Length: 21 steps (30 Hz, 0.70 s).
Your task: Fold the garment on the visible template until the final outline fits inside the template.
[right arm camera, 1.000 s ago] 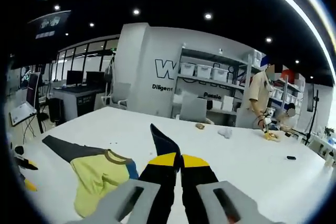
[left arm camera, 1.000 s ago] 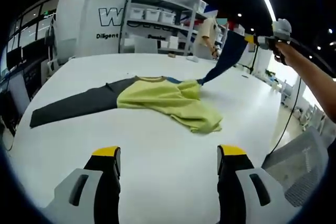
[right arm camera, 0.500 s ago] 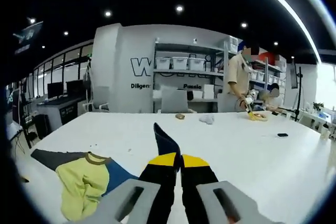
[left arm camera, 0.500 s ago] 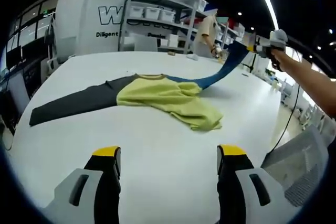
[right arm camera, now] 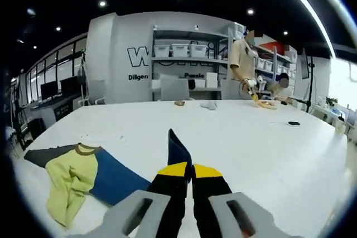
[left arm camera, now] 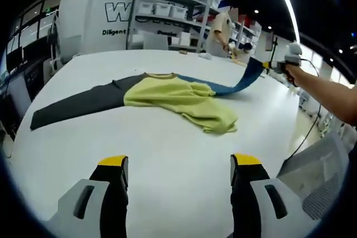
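A long-sleeved garment lies on the white table [left arm camera: 167, 165]: a yellow-green body [left arm camera: 178, 101], a dark grey sleeve [left arm camera: 75, 106] stretched left, and a blue sleeve [left arm camera: 226, 88] pulled out to the right. My right gripper [left arm camera: 272, 65] is shut on the blue sleeve's cuff [right arm camera: 177, 150], holding it low over the table. In the right gripper view the body [right arm camera: 64, 185] is bunched at lower left, with the blue sleeve [right arm camera: 117, 178] running toward the jaws. My left gripper [left arm camera: 178, 163] stands open near the table's front edge, apart from the garment.
A person [right arm camera: 245, 62] stands at the far side of the table near shelving [right arm camera: 184, 54] with white bins. Small items [right arm camera: 192, 104] lie on the far part of the table. A chair [left arm camera: 318, 165] stands off the right edge.
My right gripper has lowered and drawn the blue sleeve outward to the right, so it now lies nearly flat and straight. The left gripper has stayed still.
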Each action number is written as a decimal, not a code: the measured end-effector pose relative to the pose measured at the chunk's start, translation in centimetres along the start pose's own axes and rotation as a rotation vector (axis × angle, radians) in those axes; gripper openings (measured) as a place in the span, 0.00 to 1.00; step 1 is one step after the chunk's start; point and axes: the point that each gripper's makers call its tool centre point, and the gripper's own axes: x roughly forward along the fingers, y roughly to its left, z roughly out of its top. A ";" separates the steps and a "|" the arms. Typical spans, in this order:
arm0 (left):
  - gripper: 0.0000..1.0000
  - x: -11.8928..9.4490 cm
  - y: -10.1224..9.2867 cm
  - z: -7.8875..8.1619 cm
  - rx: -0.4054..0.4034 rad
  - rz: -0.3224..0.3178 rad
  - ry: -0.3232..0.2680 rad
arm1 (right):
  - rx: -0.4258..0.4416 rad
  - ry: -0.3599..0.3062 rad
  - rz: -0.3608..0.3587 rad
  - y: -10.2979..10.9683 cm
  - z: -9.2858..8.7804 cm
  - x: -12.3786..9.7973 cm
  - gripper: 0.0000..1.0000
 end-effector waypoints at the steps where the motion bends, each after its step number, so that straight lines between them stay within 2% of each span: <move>1: 0.70 0.0 -0.1 -0.1 0.000 -0.002 0.002 | -0.005 0.018 -0.013 -0.4 -0.7 0.2 0.00; 8: 0.70 0.1 -0.2 -0.2 -0.004 -0.007 0.009 | 0.014 0.097 -0.076 -2.2 -4.2 0.6 0.00; 9: 0.70 0.1 -0.1 -0.2 -0.007 -0.007 0.011 | 0.030 0.145 -0.107 -2.7 -5.5 0.4 0.00; 11: 0.70 0.2 -0.1 -0.3 -0.011 -0.010 0.011 | 0.042 0.181 -0.122 -3.1 -7.3 0.3 0.00; 15: 0.70 0.2 -0.3 -0.4 -0.013 -0.014 0.016 | 0.030 0.267 -0.161 -3.7 -10.2 -0.1 0.00; 21: 0.69 0.2 -0.3 -0.4 -0.014 -0.015 0.019 | -0.008 0.330 -0.168 -4.0 -12.9 -0.2 0.00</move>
